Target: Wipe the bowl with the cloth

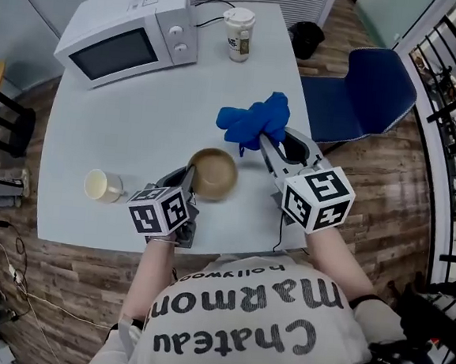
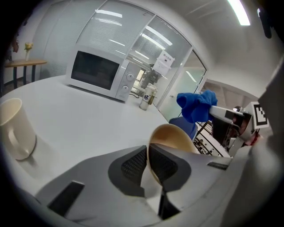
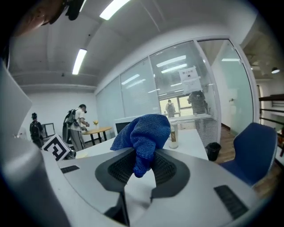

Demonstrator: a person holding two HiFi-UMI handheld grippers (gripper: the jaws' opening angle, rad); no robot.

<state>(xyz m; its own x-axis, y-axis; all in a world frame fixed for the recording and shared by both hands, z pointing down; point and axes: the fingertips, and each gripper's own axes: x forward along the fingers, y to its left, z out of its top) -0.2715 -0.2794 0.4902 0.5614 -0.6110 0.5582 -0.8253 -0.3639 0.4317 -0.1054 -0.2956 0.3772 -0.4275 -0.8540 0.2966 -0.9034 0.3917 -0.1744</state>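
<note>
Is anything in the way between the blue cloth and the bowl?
Nothing visible. The cloth, pinched in the right tongs, is held up in open air beside the bowl, whose rim the left tongs grip.

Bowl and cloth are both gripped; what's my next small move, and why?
Probably lower the right gripper so the blue cloth meets the inside of the bowl: the left gripper already pinches its rim, and the cloth hangs clear of it.

Office break area — a white table (image 1: 129, 137) carried a microwave (image 1: 129, 38) at upper left of the head view, a blue chair (image 1: 370, 95) stood at right on wood-pattern flooring (image 1: 377, 198); glass partitions (image 3: 177, 84) and ceiling strip lights (image 3: 80, 61) filled the right gripper view.
</note>
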